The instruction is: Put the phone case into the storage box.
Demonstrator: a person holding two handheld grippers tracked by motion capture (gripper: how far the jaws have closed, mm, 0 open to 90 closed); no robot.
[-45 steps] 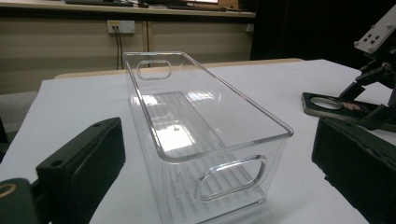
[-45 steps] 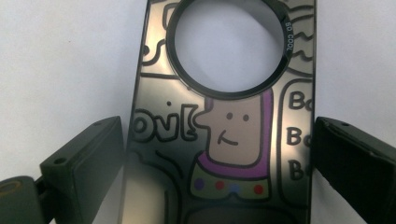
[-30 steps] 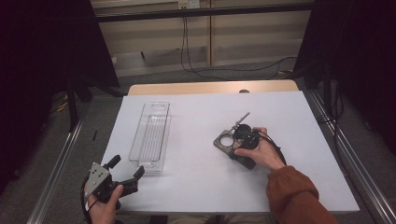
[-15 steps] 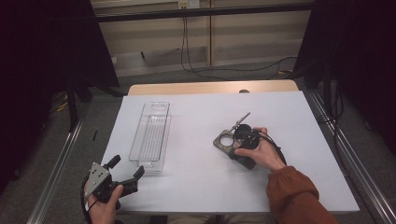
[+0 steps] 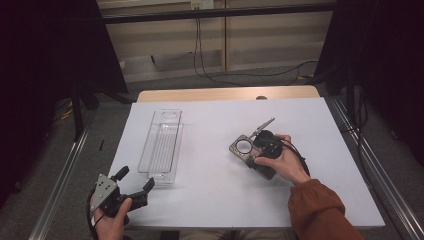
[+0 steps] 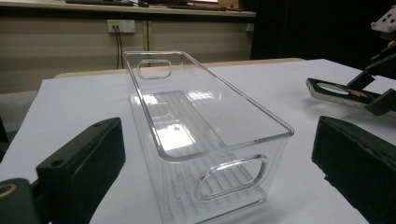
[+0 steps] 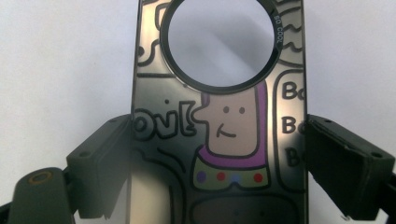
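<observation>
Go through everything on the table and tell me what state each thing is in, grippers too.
Clear plastic bin: upright, empty, lying lengthwise on the white table.
Cartoon-printed phone case: flat on the table, its round cutout showing the table through it.
Right gripper: fingers against both long edges of the case, gripping it.
Left gripper: open, holding nothing, at the bin's near end.

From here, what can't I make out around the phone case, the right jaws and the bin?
- Phone case, right gripper view: lower end cut off by the bottom edge; whether the right hand-held gripper pads press its sides is unclear.
- Same case, high view: near end hidden under the right hand.
- Bin, left gripper view: bottom edge cuts off its base.
- Left hand-held gripper: open, short of the bin.
</observation>
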